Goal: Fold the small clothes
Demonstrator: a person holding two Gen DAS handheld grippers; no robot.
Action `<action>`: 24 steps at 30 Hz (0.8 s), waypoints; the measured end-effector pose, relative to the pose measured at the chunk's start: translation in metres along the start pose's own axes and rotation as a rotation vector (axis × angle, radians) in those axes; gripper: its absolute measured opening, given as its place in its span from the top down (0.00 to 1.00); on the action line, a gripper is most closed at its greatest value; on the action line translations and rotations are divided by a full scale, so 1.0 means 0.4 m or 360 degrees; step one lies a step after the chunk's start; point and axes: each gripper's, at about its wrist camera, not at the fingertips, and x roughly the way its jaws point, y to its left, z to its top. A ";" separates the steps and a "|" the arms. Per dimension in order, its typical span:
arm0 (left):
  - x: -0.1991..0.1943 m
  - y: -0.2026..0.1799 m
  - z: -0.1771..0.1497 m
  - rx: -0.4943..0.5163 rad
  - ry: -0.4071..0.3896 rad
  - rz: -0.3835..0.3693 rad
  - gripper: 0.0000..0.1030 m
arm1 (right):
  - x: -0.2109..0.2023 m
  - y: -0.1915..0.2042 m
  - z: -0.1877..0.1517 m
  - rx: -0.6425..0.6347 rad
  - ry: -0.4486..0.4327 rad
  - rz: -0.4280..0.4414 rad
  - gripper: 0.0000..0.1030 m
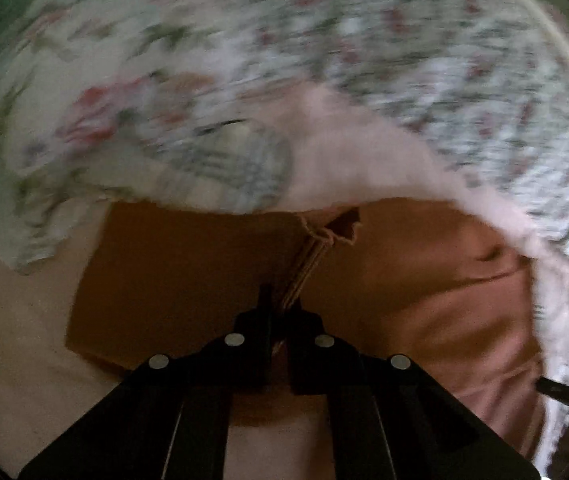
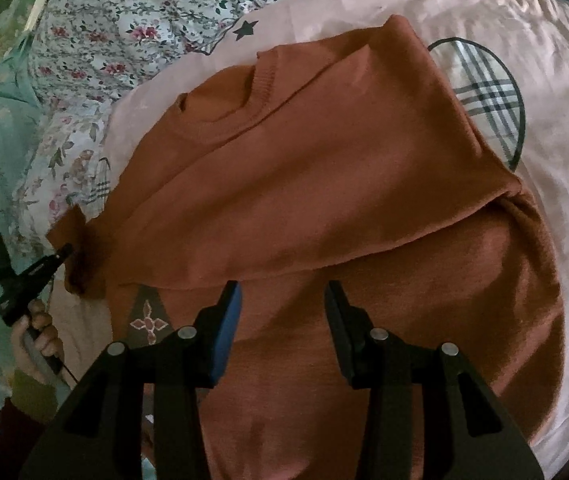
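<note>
My left hand-held gripper clamped rust-orange knit sweater sleeve, frame left | right hand-held gripper half-open, empty, over hem | sleeve folds rightward.

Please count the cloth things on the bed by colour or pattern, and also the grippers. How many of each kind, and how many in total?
Rust-orange garment: 1
Pink sheet with a plaid patch: 1
Floral cloth: at least 1, edges unclear
Grippers: 2, the left gripper pinching the garment's edge, the right gripper open above it
Total: 5
</note>
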 end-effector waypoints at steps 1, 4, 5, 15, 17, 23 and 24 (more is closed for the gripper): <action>-0.010 -0.041 0.002 0.0027 -0.0012 -0.0056 0.97 | -0.001 -0.003 0.001 0.0011 -0.0005 0.0009 0.57; -0.005 -0.187 0.011 0.0103 -0.0010 -0.0258 0.97 | -0.009 -0.020 0.002 0.0048 -0.0021 0.0026 0.57; -0.001 -0.237 0.008 0.0135 -0.0001 -0.0314 0.97 | -0.012 -0.027 0.001 0.0059 -0.0029 0.0027 0.57; 0.186 -0.678 -0.080 0.0463 0.0195 -0.0542 0.97 | -0.083 -0.160 0.004 0.0203 -0.0116 0.0004 0.57; 0.244 -0.719 -0.112 0.0518 0.0259 -0.0503 0.97 | -0.090 -0.188 0.008 0.0236 -0.0129 0.0000 0.57; 0.346 -0.736 -0.172 0.0593 0.0447 -0.0428 0.89 | -0.081 -0.222 0.038 0.0267 -0.0138 -0.0018 0.57; 0.338 -0.729 -0.169 0.0593 0.0451 -0.0442 0.82 | -0.077 -0.219 0.044 0.0267 -0.0147 -0.0013 0.57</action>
